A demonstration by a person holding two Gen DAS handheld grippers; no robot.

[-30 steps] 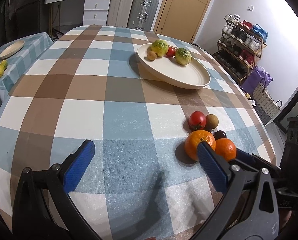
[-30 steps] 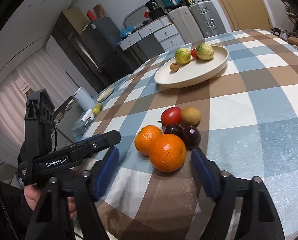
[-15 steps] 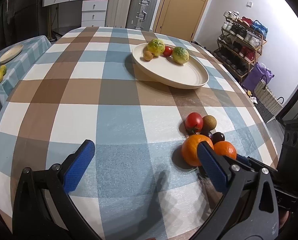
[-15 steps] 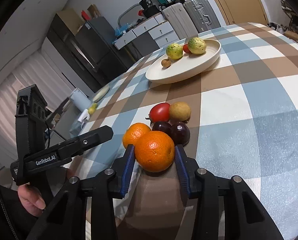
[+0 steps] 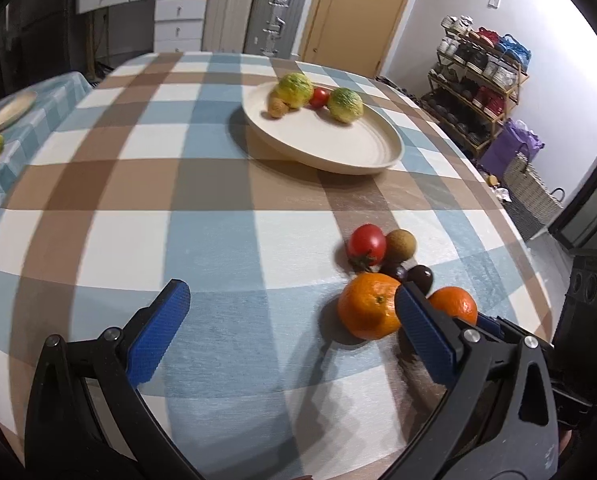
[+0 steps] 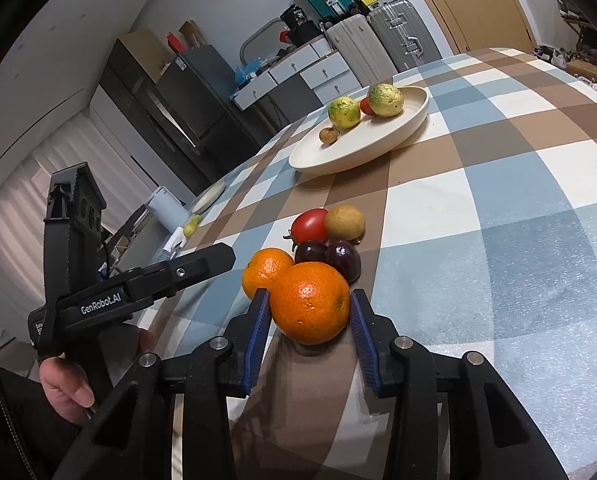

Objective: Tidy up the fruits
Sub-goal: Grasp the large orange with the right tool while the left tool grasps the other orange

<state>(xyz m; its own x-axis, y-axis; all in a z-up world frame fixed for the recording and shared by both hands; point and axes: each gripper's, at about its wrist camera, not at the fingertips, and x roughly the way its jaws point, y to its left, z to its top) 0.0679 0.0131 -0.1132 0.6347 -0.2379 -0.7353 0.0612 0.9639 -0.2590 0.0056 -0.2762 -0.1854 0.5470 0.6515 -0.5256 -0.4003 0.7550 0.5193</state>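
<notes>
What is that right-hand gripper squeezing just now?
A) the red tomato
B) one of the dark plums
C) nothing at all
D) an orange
D: in the right wrist view the right gripper has its blue pads pressed against both sides of the nearer orange, while the tomato and the dark plums lie untouched on the table behind it.

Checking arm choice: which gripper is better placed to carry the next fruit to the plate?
Right: the right gripper is shut on an orange; the left gripper is open and holds nothing.
</notes>
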